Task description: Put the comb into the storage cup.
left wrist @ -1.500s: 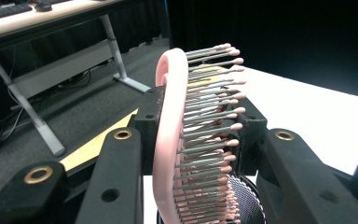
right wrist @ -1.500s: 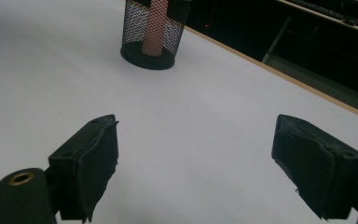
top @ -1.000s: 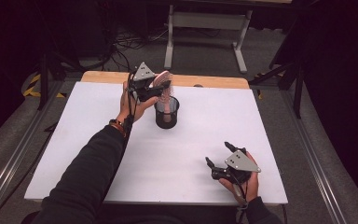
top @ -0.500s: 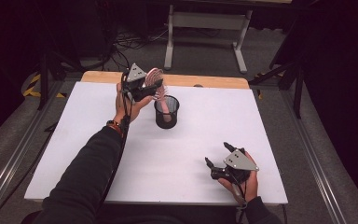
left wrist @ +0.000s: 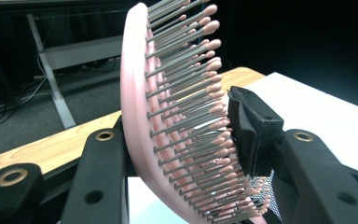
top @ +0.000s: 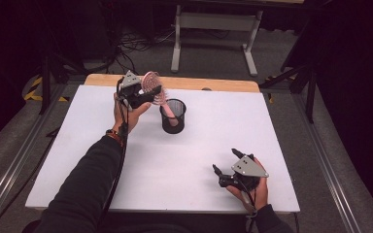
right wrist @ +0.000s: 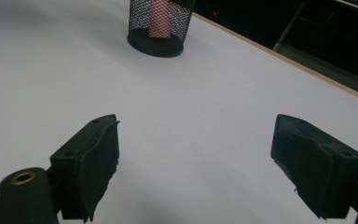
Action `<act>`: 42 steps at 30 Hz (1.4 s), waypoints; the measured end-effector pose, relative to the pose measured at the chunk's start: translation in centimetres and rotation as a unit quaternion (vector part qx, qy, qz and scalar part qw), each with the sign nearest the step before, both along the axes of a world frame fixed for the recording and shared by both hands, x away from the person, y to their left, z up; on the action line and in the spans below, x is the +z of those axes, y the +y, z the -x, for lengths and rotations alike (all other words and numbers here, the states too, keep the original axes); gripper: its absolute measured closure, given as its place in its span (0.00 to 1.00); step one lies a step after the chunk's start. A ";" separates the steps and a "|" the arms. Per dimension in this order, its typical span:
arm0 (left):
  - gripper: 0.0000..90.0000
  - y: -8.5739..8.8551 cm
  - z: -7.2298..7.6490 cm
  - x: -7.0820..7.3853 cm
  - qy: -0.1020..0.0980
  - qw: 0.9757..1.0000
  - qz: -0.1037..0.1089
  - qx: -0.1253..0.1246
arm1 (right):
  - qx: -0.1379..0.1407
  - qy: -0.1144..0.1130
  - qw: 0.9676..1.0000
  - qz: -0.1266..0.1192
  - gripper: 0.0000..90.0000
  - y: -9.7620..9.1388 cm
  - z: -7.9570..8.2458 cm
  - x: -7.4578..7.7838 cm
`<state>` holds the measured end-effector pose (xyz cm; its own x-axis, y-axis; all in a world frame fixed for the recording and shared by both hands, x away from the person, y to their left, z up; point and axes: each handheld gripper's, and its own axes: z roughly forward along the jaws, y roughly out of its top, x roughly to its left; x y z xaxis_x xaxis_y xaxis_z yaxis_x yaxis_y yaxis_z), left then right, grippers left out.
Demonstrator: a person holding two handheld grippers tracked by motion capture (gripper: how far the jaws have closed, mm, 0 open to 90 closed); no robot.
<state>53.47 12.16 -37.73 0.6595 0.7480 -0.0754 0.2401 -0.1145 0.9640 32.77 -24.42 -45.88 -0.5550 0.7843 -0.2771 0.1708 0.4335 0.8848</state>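
the left hand-held gripper point(top: 145, 94) is clenched on the pink hairbrush point(left wrist: 168, 116), whose handle dips into the mesh cup point(top: 173, 116) just below it; the right hand-held gripper point(top: 226, 170) rests released on the surface point(top: 184, 160).

white table top point(top: 184, 160) | wooden strip along its far edge point(top: 213, 83) | grey floor around it | tangled cables point(top: 136, 46) beyond far-left corner | pale metal stand frame point(top: 213, 24) beyond far edge | yellow-black tape point(top: 31, 92) at left

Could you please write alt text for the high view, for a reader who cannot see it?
A person's left gripper clamps the head of a pink hairbrush, whose handle dips into a black mesh cup on a white table. The right gripper rests open and empty near the table's front edge.
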 end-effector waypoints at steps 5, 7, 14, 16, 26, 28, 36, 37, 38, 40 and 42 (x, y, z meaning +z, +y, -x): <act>0.57 -0.8 0.2 -0.3 0.005 1.000 -0.025 -0.006 | 0.001 0.004 1.000 0.001 0.18 0.1 0.0 0.0; 0.56 -1.0 0.2 -0.6 0.008 0.999 -0.030 -0.011 | 0.002 0.004 1.000 0.001 0.18 0.1 0.0 0.0; 0.58 -1.0 0.3 -0.7 0.015 0.999 -0.032 -0.013 | -0.011 -0.005 1.000 -0.006 0.18 -0.4 0.0 0.3; 0.58 -1.0 0.3 -0.7 0.015 0.999 -0.032 -0.011 | -0.012 -0.005 1.000 -0.009 0.18 -0.5 0.0 0.3; 0.56 -1.1 0.4 -0.7 0.012 0.999 -0.029 -0.011 | -0.019 -0.013 1.000 -0.004 0.18 -0.9 0.0 0.6; 0.52 -1.1 0.5 -0.6 0.009 0.999 -0.038 -0.008 | -0.019 -0.011 1.000 -0.005 0.18 -0.9 0.0 0.6; 0.43 -1.2 0.9 0.2 -0.013 0.999 -0.052 -0.006 | -0.018 -0.009 1.000 -0.004 0.18 -0.8 0.0 0.5; 0.43 -1.3 1.0 0.5 -0.017 0.998 -0.054 -0.004 | -0.017 -0.008 1.000 -0.003 0.18 -0.8 0.0 0.5; 0.42 -1.3 1.2 0.7 -0.020 0.998 -0.057 0.002 | -0.017 -0.008 1.000 -0.002 0.18 -0.8 0.0 0.5; 0.36 -1.3 1.3 0.9 -0.025 0.998 -0.063 0.006 | -0.016 -0.006 1.000 0.000 0.18 -0.7 0.0 0.4; 0.36 -1.1 1.4 1.4 -0.030 0.997 -0.071 0.003 | -0.015 -0.007 1.000 0.000 0.18 -0.7 -0.1 0.4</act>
<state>52.04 11.06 -36.34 0.6546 0.7526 0.0717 0.1838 -0.2504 0.9505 32.84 -25.12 -45.45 -0.5271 0.8011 -0.2834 0.1725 0.4274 0.8875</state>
